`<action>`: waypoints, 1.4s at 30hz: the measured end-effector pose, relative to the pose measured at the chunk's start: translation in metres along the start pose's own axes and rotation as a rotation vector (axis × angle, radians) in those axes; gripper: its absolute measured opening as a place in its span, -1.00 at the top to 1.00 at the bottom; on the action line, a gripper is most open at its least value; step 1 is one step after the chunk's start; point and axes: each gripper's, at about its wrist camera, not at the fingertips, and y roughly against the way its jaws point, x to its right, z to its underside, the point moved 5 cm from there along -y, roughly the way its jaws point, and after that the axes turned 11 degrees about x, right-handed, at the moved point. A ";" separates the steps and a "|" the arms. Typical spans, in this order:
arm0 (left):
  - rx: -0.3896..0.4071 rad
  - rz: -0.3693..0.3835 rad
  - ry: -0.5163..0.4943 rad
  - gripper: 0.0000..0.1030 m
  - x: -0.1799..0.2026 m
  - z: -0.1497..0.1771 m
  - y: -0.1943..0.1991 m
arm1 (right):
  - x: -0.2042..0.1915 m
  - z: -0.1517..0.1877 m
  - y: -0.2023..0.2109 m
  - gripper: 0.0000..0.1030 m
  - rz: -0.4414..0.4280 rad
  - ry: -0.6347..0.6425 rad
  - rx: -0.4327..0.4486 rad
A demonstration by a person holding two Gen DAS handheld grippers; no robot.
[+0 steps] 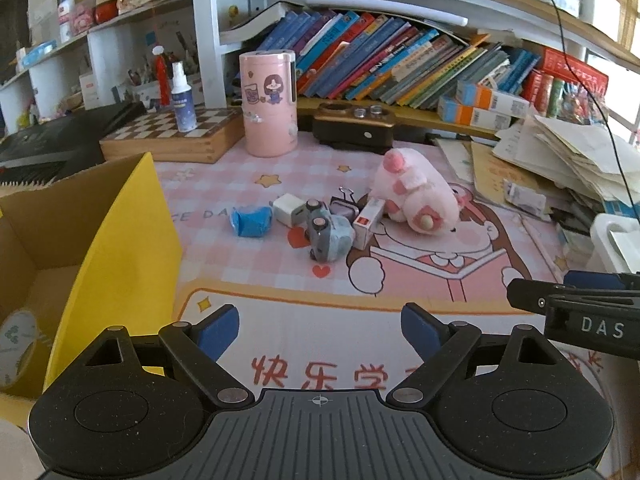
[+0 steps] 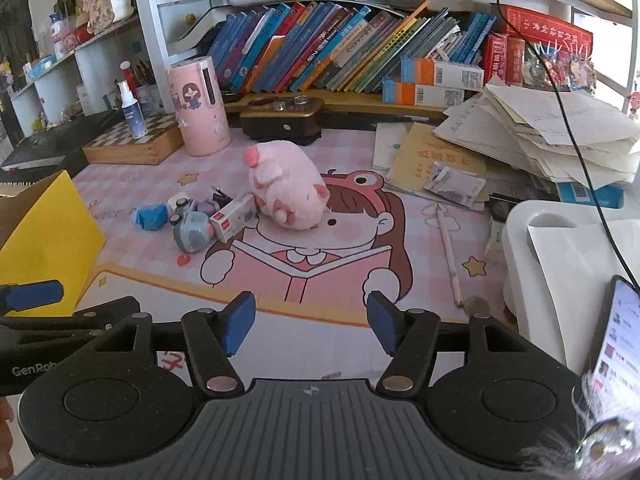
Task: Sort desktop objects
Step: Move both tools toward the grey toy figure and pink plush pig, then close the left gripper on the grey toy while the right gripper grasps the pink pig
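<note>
A cluster of small objects lies mid-mat: a pink plush pig [image 1: 414,196] [image 2: 286,190], a grey toy car [image 1: 328,232] [image 2: 192,232], a small white-and-red box [image 1: 368,220] [image 2: 234,216], a white charger cube [image 1: 289,209], a black binder clip [image 1: 344,200] and a crumpled blue piece [image 1: 251,221] [image 2: 151,216]. My left gripper [image 1: 320,330] is open and empty, well short of the cluster. My right gripper [image 2: 311,322] is open and empty, hovering over the mat's front. An open cardboard box with a yellow flap [image 1: 120,248] [image 2: 48,232] stands at the left.
A pink cylinder [image 1: 270,104], a chessboard box [image 1: 172,136] with a spray bottle [image 1: 182,98] and a dark wooden holder [image 1: 354,126] stand at the back. Stacked papers [image 2: 540,136], a white tray [image 2: 560,248], a pencil [image 2: 450,256] and a phone [image 2: 618,340] lie on the right.
</note>
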 end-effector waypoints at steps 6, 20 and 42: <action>-0.003 -0.015 0.020 -0.60 0.001 -0.004 -0.019 | 0.005 -0.007 -0.014 -0.36 -0.013 -0.007 0.004; -0.028 -0.046 0.100 -0.44 0.006 -0.013 -0.083 | 0.012 -0.023 -0.051 -0.41 -0.020 0.018 0.005; -0.057 -0.084 -0.001 0.19 0.013 -0.017 -0.145 | 0.011 -0.041 -0.093 -0.49 -0.053 0.087 -0.007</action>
